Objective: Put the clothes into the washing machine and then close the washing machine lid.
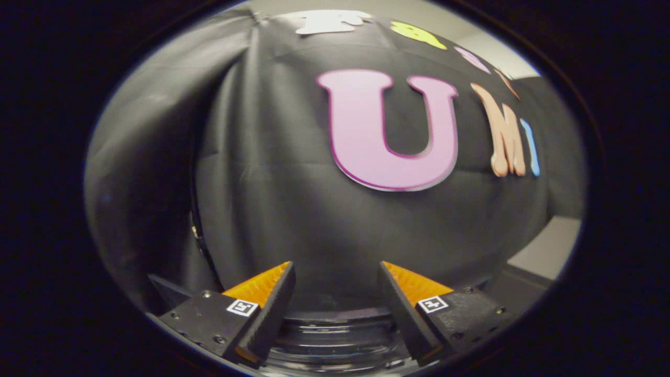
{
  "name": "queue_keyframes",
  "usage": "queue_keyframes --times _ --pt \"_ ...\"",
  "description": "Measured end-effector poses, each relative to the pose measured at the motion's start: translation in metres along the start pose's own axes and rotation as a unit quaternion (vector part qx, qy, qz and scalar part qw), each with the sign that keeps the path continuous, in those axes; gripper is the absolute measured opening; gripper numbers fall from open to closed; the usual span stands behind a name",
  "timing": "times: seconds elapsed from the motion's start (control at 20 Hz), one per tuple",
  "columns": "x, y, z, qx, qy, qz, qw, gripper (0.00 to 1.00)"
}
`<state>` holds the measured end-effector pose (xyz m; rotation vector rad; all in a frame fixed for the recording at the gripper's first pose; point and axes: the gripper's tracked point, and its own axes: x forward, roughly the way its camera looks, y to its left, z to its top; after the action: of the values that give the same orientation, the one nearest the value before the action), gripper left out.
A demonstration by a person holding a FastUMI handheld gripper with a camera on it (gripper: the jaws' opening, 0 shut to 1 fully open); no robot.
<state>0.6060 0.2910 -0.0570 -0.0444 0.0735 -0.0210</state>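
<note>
My gripper is open, its two fingers spread wide with nothing between them. It points at the black cloth wall of the booth. Below and between the fingers shows a curved, glossy, see-through rim with a dark edge, seemingly the washing machine lid or its opening; I cannot tell whether it stands open or closed.
The black cloth wall hangs close ahead, with a fold and a dark cable running down it beyond the left finger. A pale surface and a dark ledge show beyond the right finger.
</note>
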Motion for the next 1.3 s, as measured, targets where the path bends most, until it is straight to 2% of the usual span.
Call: queue_keyframes --times 0.15,0.3,0.45,0.6,0.85,1.1,1.3 --pt "-0.002 0.0 0.004 -0.006 -0.036 -0.003 0.999 0.97" --pt "-0.004 -0.003 0.006 -0.008 -0.051 -0.019 0.998 0.97" --pt "-0.008 -0.003 0.007 -0.01 -0.057 -0.014 0.998 0.96" --pt "-0.006 -0.003 0.006 -0.004 -0.048 -0.007 0.999 0.97" --pt "-0.009 -0.009 0.01 -0.004 -0.042 -0.034 0.999 0.97" --pt "-0.008 -0.01 0.004 -0.011 -0.001 -0.029 1.0 0.98" --pt "-0.015 -0.008 0.001 -0.013 0.004 -0.023 1.0 0.98"
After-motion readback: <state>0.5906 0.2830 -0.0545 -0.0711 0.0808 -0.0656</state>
